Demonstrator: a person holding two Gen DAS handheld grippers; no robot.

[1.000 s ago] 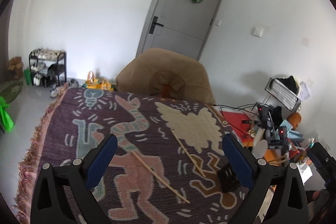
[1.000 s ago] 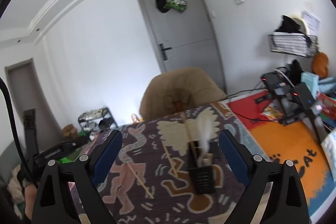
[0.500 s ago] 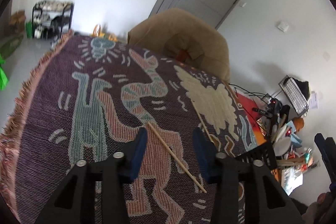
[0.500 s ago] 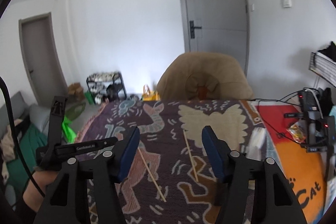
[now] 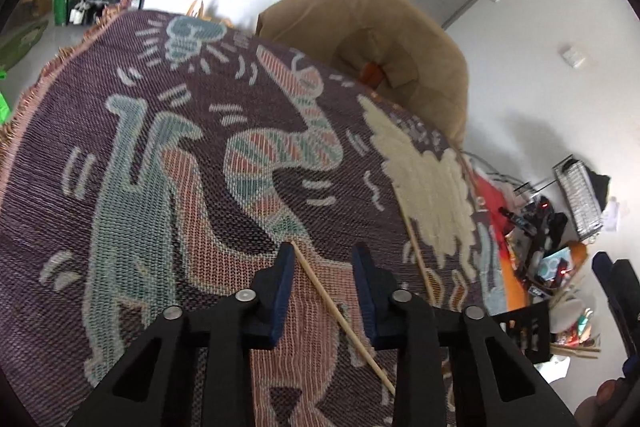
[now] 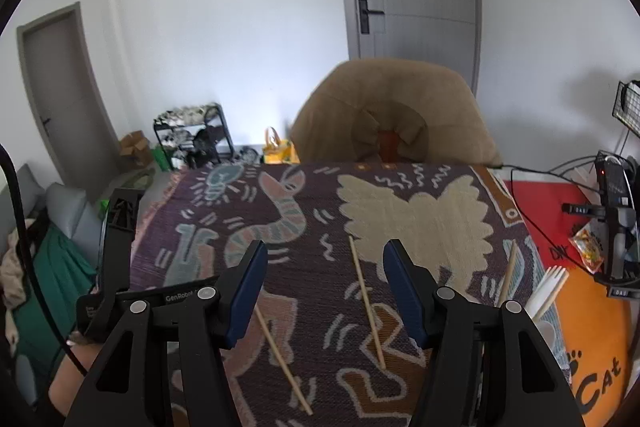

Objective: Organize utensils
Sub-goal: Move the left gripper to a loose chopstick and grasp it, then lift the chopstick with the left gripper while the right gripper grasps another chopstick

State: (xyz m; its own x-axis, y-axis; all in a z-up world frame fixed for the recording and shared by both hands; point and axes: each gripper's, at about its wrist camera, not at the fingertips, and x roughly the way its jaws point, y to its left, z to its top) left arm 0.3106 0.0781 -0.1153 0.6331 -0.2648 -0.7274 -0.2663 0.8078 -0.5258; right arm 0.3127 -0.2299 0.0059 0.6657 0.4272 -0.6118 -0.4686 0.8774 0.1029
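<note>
Our left tool (image 5: 322, 255) straddles the near chopstick (image 5: 340, 311) low in the frame, jaws partly open, gripping nothing yet. We should close squarely on its upper end (it rolls easily). Our right tool (image 6: 324, 275) hovers wide open over the second chopstick (image 6: 366, 301) on the worktop (image 6: 304, 259).

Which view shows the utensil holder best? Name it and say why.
Neither is good. The left wrist view is better: the black utensil holder shows its slotted wall at the tablecloth's right edge. The right wrist view hides the holder behind the right gripper; only the white fork and sticks protrude.
</note>
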